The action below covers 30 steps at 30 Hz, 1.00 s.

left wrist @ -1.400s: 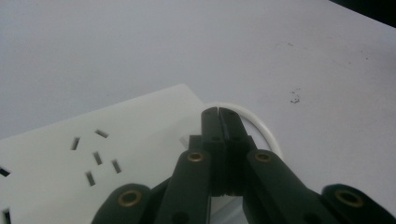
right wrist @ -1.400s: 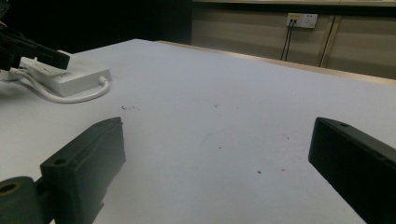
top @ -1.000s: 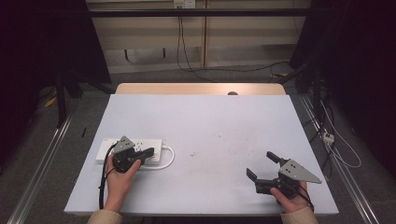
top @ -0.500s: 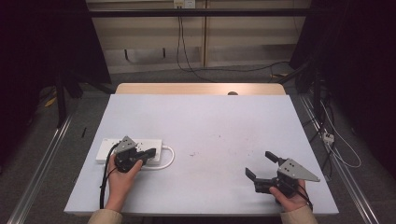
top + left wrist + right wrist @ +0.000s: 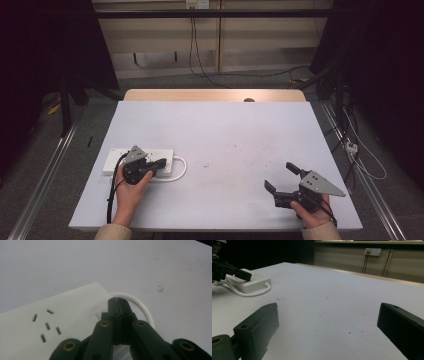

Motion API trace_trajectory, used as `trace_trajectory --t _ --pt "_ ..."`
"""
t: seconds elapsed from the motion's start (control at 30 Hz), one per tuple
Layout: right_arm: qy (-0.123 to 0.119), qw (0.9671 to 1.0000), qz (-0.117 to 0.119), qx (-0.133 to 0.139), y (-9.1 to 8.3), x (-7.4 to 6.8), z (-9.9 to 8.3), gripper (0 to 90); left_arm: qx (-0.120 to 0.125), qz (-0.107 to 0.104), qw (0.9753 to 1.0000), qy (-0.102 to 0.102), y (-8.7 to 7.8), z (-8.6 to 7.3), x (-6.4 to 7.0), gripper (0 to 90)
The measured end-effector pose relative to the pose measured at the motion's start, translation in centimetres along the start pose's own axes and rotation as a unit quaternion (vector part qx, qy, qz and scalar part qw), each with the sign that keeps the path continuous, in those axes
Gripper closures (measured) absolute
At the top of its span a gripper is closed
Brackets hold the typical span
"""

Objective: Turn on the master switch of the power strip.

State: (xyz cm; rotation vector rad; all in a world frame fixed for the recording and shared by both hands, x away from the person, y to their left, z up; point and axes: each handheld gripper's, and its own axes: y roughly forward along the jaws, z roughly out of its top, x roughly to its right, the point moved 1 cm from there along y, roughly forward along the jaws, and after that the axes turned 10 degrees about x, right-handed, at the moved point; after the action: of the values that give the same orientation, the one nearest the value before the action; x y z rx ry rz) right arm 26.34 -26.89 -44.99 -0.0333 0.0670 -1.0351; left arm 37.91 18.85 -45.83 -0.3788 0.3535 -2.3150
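Here, a white power strip (image 5: 139,161) is seen near the table's (image 5: 225,130) left edge. Above its cable end, the left gripper (image 5: 159,163) is pressed closed, empty. Well apart, the right gripper (image 5: 281,176) is held wide, empty. The strip could be shoved aside if pressed.

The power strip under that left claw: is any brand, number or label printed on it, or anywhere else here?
None can be read.
Power strip: plain white, socket holes, no print visible.
Left claw and right claw: no markings.
Wall outlet: too small to tell.
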Motion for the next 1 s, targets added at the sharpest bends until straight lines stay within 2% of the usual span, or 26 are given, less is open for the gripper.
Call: trace_trajectory --t 1.0 --pt "0.0 1.0 -0.001 0.001 -0.08 -0.02 0.04 3.4 -0.002 -0.002 1.0 0.006 0.08 -0.02 -0.03 90.0"
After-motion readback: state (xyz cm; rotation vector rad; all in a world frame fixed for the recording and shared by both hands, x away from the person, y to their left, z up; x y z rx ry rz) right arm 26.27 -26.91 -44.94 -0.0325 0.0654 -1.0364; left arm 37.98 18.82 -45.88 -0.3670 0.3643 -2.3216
